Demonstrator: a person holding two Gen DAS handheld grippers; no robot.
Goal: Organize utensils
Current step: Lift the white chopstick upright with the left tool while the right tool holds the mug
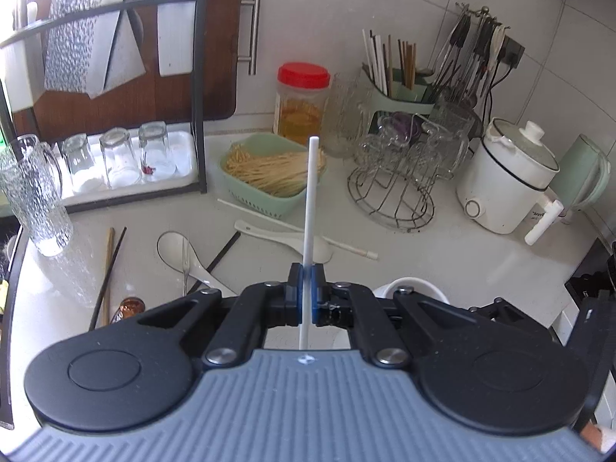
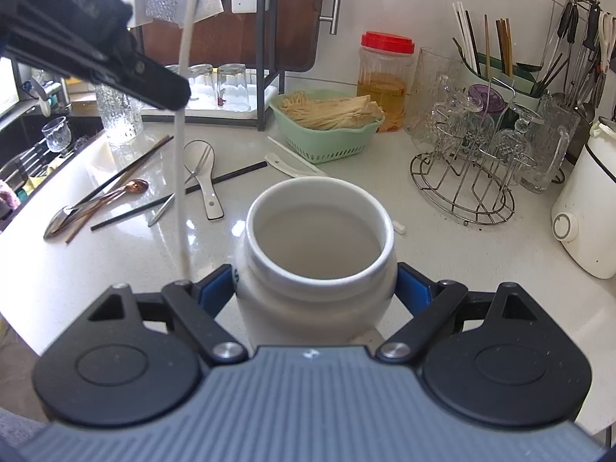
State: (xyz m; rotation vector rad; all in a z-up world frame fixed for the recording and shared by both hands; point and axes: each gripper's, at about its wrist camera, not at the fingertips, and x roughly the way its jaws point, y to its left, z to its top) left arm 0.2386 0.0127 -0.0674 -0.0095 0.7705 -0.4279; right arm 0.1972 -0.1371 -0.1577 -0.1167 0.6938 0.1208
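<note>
My left gripper (image 1: 307, 275) is shut on a white chopstick (image 1: 311, 200), which stands upright above the counter. In the right wrist view that gripper (image 2: 169, 96) comes in from the upper left, and the chopstick (image 2: 180, 177) hangs down just left of a white ceramic jar (image 2: 319, 188). My right gripper (image 2: 313, 285) is shut on the jar, its blue pads (image 2: 215, 288) pressing both sides. On the counter lie a second white chopstick (image 1: 292, 227), a white rice paddle (image 1: 292, 238), a white spoon (image 1: 173, 248), a fork (image 1: 185, 265), black chopsticks (image 2: 238, 173), brown chopsticks (image 1: 109, 265) and a copper spoon (image 2: 134, 186).
A green basket of noodles (image 1: 269, 177), a red-lidded jar (image 1: 302, 104), a wire glass rack (image 1: 396, 181) and a green utensil holder (image 1: 400, 92) stand at the back. A white cooker (image 1: 508, 177) sits at the right, a drying rack with glasses (image 1: 115, 158) and a sink (image 2: 34, 154) at the left.
</note>
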